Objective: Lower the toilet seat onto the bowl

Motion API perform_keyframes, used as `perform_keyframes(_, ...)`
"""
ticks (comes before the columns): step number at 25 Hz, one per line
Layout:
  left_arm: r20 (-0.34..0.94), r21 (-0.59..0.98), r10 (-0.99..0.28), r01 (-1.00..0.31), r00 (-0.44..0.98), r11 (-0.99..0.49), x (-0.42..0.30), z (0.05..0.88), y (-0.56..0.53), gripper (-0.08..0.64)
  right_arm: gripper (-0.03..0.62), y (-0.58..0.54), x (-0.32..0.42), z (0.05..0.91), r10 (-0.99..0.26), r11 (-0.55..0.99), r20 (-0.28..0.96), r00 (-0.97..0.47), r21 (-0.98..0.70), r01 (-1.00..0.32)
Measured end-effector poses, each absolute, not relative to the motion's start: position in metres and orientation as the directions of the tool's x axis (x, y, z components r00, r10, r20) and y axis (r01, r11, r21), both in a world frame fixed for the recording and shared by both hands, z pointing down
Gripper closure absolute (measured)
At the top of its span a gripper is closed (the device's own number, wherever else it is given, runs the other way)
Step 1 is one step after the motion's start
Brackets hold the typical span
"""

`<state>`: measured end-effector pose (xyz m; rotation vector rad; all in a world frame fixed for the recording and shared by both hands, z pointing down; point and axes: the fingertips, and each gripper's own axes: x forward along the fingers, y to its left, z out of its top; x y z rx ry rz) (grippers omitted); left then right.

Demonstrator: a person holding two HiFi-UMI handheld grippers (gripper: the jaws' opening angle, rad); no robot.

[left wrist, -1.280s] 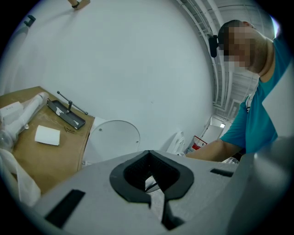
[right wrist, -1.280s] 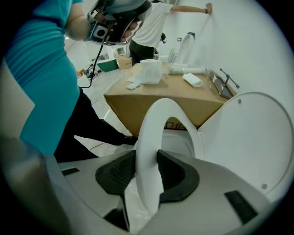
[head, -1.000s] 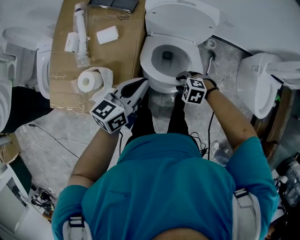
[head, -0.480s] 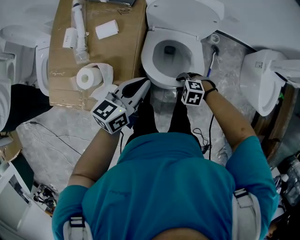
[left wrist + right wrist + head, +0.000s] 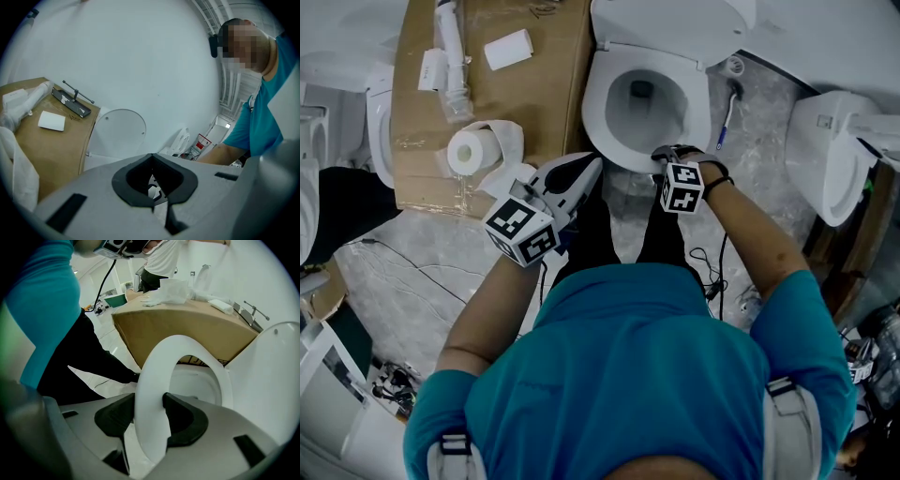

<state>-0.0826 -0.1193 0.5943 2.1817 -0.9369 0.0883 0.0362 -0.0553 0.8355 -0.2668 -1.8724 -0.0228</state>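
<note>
The white toilet seat (image 5: pixel 602 105) lies low over the bowl (image 5: pixel 642 98), with the lid (image 5: pixel 675 23) upright behind it. My right gripper (image 5: pixel 664 156) points steeply down at the seat's front rim. In the right gripper view the seat (image 5: pixel 154 376) runs between the jaws of the right gripper (image 5: pixel 147 401), with no gap showing at either pad. Those jaws have just been opening, and the rim is still between them. My left gripper (image 5: pixel 591 167) hangs left of the bowl, shut and empty; in its own view the left gripper (image 5: pixel 151 159) faces the lid (image 5: pixel 119 133).
A cardboard box (image 5: pixel 502 103) stands left of the toilet, with a paper roll (image 5: pixel 469 150) and small items on it. Other toilets stand at the right (image 5: pixel 825 159) and the far left (image 5: pixel 380 122). Cables (image 5: pixel 403 262) trail over the floor.
My right gripper has sunk with the seat's front rim, and the seat sits lower over the bowl. The left gripper has barely shifted.
</note>
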Motion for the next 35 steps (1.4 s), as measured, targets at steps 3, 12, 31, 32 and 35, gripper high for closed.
perform_keyframes(3, 0.336, 0.616, -0.590, -0.645, 0.734, -0.452, -0.080, 0.599, -0.117, 0.557, 0.393, -0.050, 0.037, 0.845, 0.167, 0.974, 0.944, -0.284, -0.112, 0.199)
perform_keyframes(12, 0.352, 0.633, -0.576, -0.641, 0.738, -0.435, -0.080, 0.616, -0.109, 0.557, 0.385, -0.036, 0.037, 0.878, 0.124, 0.975, 0.955, -0.268, -0.066, 0.214)
perform_keyframes(31, 0.375, 0.643, -0.546, -0.634, 0.750, -0.429, -0.080, 0.649, -0.099, 0.557, 0.365, -0.012, 0.036, 0.942, 0.135, 0.970, 0.964, -0.228, -0.081, 0.229)
perform_keyframes(32, 0.375, 0.645, -0.545, -0.633, 0.750, -0.428, -0.080, 0.651, -0.099, 0.557, 0.364, -0.012, 0.036, 0.946, 0.135, 0.970, 0.965, -0.225, -0.083, 0.228)
perform_keyframes(35, 0.375, 0.649, -0.543, -0.631, 0.751, -0.425, -0.080, 0.656, -0.098, 0.557, 0.362, -0.009, 0.036, 0.955, 0.139, 0.970, 0.966, -0.217, -0.088, 0.226)
